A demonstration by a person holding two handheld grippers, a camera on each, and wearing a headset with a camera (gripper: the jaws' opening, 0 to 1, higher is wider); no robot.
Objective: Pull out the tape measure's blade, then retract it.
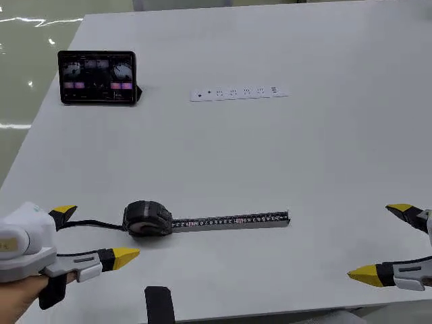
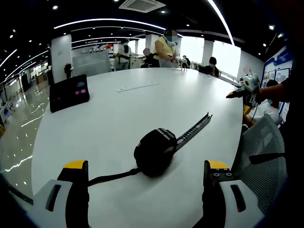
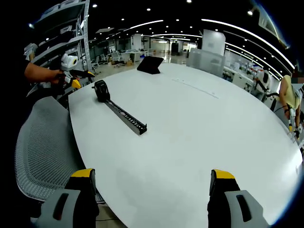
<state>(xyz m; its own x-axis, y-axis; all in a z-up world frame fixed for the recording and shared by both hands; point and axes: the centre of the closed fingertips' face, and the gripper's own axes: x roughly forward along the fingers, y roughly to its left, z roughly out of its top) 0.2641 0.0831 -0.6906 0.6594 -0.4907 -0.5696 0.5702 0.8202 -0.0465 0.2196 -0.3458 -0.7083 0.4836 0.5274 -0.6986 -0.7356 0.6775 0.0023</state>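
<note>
A black tape measure (image 1: 146, 219) lies on the white table (image 1: 270, 155), its blade (image 1: 229, 221) pulled out to the right and resting flat. A black wrist strap trails left from the case. My left gripper (image 1: 101, 233) stands open just left of the case, fingers either side of the strap and apart from the case; in the left gripper view the case (image 2: 156, 151) lies ahead between the yellow fingertips (image 2: 76, 165). My right gripper (image 1: 386, 241) is open at the table's right front, well clear of the blade's end (image 3: 140, 127). The left gripper (image 3: 78, 75) is seen far off in the right gripper view.
A dark tablet (image 1: 98, 77) stands propped at the back left. A white strip with markings (image 1: 239, 92) lies mid-back. A mesh chair (image 3: 40, 147) sits by the near table edge. People (image 2: 166, 47) stand beyond the far side.
</note>
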